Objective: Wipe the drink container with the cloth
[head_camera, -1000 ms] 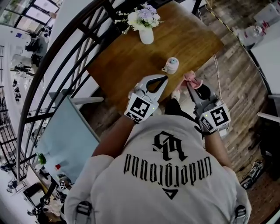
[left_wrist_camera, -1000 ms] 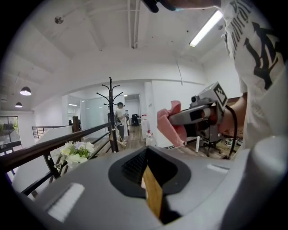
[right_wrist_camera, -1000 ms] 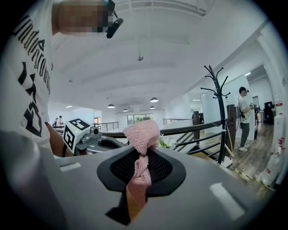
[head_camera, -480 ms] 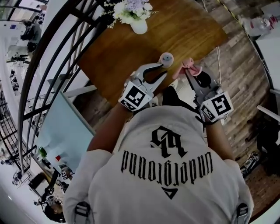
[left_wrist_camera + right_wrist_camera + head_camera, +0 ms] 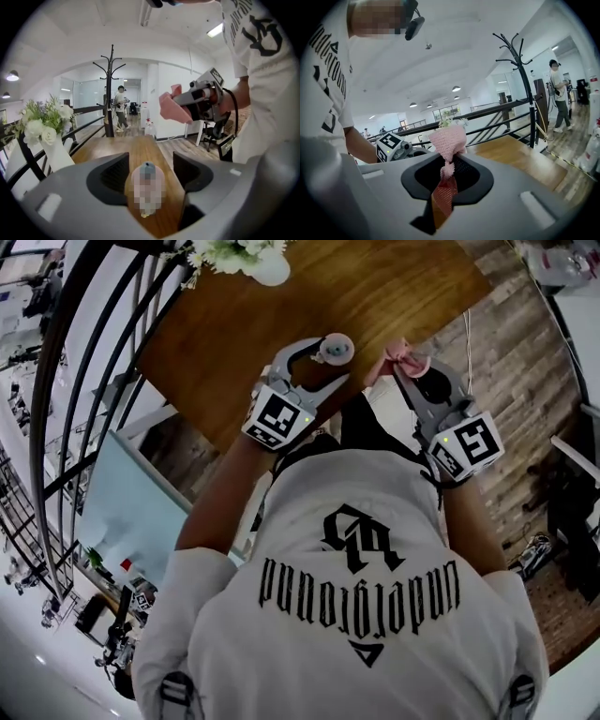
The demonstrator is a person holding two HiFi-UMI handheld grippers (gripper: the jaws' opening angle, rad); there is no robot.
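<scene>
The drink container [image 5: 336, 348], a small pale pink bottle with a blue-grey cap, stands upright near the front edge of the wooden table [image 5: 394, 287]. My left gripper [image 5: 334, 360] reaches round it with its jaws opening. In the left gripper view the container [image 5: 147, 185] sits between the pads, with a gap on each side. My right gripper [image 5: 405, 371] is shut on a pink knitted cloth [image 5: 405, 354] and hangs just right of the container. The cloth [image 5: 449, 140] bunches above the jaws in the right gripper view. The left gripper view also catches the right gripper [image 5: 183, 99] with the cloth [image 5: 169, 107].
A white vase of flowers [image 5: 267, 268] stands at the table's far left. A black railing [image 5: 84, 352] runs along the left side. A coat rack [image 5: 111, 93] and a person [image 5: 121, 105] are far behind. Wooden floor lies to the right.
My left gripper has moved forward to the container and opened its jaws around it. The right gripper keeps the cloth and stays beside the container.
</scene>
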